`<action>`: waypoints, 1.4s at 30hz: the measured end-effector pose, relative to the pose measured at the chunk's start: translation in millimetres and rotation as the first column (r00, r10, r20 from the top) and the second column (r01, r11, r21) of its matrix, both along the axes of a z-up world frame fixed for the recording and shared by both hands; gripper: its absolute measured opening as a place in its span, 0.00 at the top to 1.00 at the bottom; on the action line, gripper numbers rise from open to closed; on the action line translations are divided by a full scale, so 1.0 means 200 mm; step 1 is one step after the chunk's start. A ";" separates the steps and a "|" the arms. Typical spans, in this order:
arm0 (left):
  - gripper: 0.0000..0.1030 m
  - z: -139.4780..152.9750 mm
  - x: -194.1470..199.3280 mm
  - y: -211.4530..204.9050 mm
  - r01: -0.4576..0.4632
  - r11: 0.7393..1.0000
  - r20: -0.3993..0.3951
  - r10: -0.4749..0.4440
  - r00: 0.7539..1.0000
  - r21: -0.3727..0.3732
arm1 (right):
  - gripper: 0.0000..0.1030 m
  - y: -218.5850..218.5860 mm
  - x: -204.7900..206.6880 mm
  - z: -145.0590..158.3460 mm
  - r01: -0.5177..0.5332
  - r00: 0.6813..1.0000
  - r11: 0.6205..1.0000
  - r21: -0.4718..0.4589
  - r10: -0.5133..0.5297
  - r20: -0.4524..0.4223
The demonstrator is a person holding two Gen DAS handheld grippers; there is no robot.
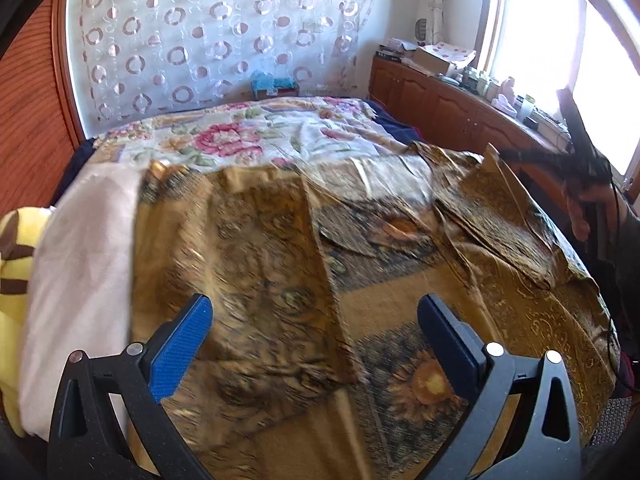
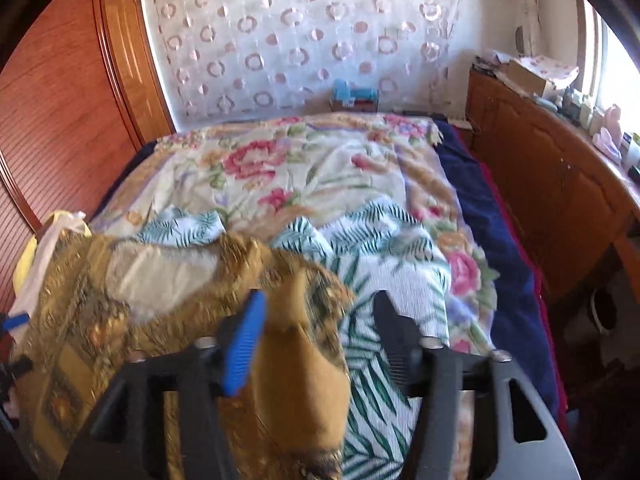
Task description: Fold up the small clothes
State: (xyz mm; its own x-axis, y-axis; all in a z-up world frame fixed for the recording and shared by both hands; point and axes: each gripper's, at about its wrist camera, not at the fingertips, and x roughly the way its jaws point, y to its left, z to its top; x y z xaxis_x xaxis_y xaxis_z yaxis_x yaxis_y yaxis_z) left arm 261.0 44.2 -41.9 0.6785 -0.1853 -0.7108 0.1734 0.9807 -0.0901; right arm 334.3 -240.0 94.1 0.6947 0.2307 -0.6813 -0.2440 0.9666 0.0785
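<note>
The left gripper (image 1: 316,320) hangs low in its own view with its blue pads spread wide and nothing between them, poised over the gold patterned garment (image 1: 280,248) that fills the middle of the frame. The right gripper (image 2: 320,320) also stands parted; a fold of that same garment (image 2: 304,360) rises between its fingers and leans on the blue left pad (image 2: 244,344), but the dark right finger is clear of it, so it seems loose rather than pinched, though blur makes this hard to swear to. In the left view the right gripper (image 1: 588,184) is only a dark smear at the right edge, with a hand (image 1: 580,216) behind it, cut off by the frame.

The garment lies spread across the near part of the bed, partly over a white cloth with green palm leaves (image 2: 384,248). At the far left a pale pink cloth (image 1: 80,264) and something yellow with brown stripes (image 1: 16,248) are half out of frame.

A cardboard box (image 1: 436,58) sits on the wooden cabinet (image 1: 440,100) at upper right; its contents cannot be made out. Beneath everything is a floral bedspread (image 2: 304,168), with a curtain of pink rings (image 1: 208,32) behind, a window (image 1: 560,48) at right, and a wooden wardrobe (image 2: 60,100) at left.
</note>
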 end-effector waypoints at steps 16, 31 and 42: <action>0.30 0.05 0.38 0.38 -0.101 0.991 -0.071 0.107 0.992 0.085 | 0.91 -0.05 0.17 -0.09 -0.011 0.995 0.999 0.049 0.016 -0.103; 0.44 -0.05 0.69 0.46 -0.085 0.990 -0.199 0.106 0.974 0.112 | 0.91 -0.13 0.15 -0.26 -0.029 0.997 0.990 0.137 0.038 -0.060; 0.60 -0.10 0.78 0.43 -0.034 0.986 -0.242 0.073 0.967 0.164 | 0.91 -0.13 0.15 -0.26 -0.028 0.997 0.990 0.141 0.037 -0.062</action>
